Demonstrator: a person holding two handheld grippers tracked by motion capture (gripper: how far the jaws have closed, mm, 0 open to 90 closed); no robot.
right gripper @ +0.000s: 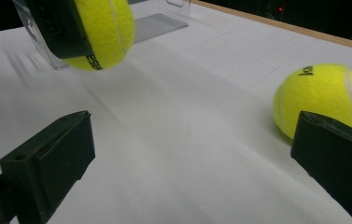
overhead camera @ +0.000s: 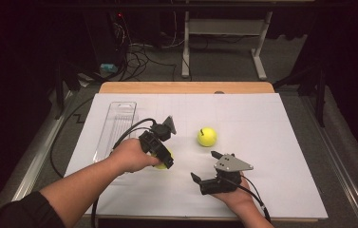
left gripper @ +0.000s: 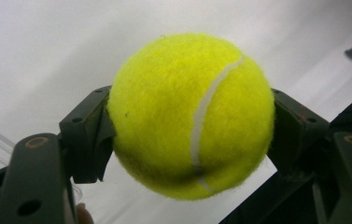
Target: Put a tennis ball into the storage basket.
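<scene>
High view, nearest first: the right claw [overhead camera: 206, 166] rests low on the white counter [overhead camera: 271, 190] with its jaws spread wide and nothing between them. Just beyond it, the left claw [overhead camera: 163, 156] is clamped on a tennis ball [overhead camera: 164, 157], which the left gripper view shows pinched across its middle [left gripper: 190, 114] and apparently lifted clear of the sheet. A second tennis ball [overhead camera: 207, 137] sits loose farther out, just past the right claw's reach. Farthest left lies a clear plastic tube [overhead camera: 115, 130], likely the ball's destination. The risk, as I judge it, is the felt slipping in that two-point pinch if the hand tilts, or the ball striking the tube's narrow rim and rolling off the counter. The loose ball could also be nudged away.
</scene>
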